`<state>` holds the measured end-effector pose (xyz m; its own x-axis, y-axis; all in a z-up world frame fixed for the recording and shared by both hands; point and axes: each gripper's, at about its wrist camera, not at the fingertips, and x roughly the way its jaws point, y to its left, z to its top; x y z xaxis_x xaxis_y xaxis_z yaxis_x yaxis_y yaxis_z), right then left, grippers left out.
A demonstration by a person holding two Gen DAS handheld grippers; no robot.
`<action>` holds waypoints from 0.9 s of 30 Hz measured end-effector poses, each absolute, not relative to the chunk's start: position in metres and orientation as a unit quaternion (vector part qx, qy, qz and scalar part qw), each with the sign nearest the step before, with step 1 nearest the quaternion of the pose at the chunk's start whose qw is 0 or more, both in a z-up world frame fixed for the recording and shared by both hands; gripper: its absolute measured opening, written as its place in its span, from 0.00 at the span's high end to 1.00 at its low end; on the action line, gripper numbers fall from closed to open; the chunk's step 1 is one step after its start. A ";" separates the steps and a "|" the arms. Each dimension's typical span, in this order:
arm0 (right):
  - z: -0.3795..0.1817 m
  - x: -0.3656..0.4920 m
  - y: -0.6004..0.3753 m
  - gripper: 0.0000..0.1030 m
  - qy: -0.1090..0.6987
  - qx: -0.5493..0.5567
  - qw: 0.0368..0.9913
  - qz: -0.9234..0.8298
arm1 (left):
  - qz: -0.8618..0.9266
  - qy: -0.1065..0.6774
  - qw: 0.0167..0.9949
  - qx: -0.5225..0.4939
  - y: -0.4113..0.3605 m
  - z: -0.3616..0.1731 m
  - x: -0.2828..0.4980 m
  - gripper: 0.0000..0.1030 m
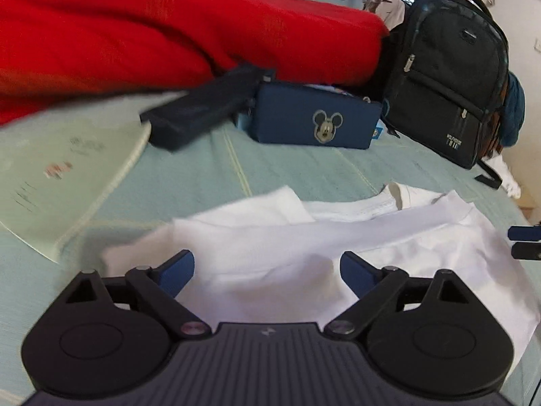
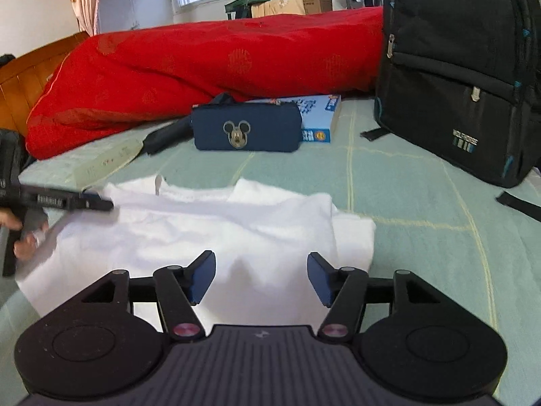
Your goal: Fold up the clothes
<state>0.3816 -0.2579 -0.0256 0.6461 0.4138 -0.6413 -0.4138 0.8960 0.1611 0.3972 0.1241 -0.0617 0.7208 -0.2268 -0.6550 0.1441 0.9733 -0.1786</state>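
left wrist view: the left gripper stands wide and holds nothing, just above the near edge of the white shirt. the shirt lies on the green bed, partly folded, with a layer turned over at 12 o'clock. the right gripper shows at 3 o'clock.

right wrist view: the right gripper is also wide and empty, over the shirt hem. the left gripper is at 9 o'clock. i judge that a fold is in work; the next move needs both jaws to pinch an edge.
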 end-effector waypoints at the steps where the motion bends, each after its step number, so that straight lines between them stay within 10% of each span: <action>1: -0.025 0.374 -0.258 0.35 0.351 -0.003 0.907 0.233 | -0.106 0.356 0.927 -0.048 0.123 -0.056 0.390 0.10; 19: -0.043 0.272 -0.298 0.28 0.368 -0.003 0.905 0.214 | -0.139 0.374 0.916 -0.044 0.135 -0.056 0.237 0.09; 27: -0.020 0.242 -0.277 0.14 0.327 -0.073 0.918 0.212 | -0.143 0.326 0.925 0.134 0.082 -0.040 0.211 0.06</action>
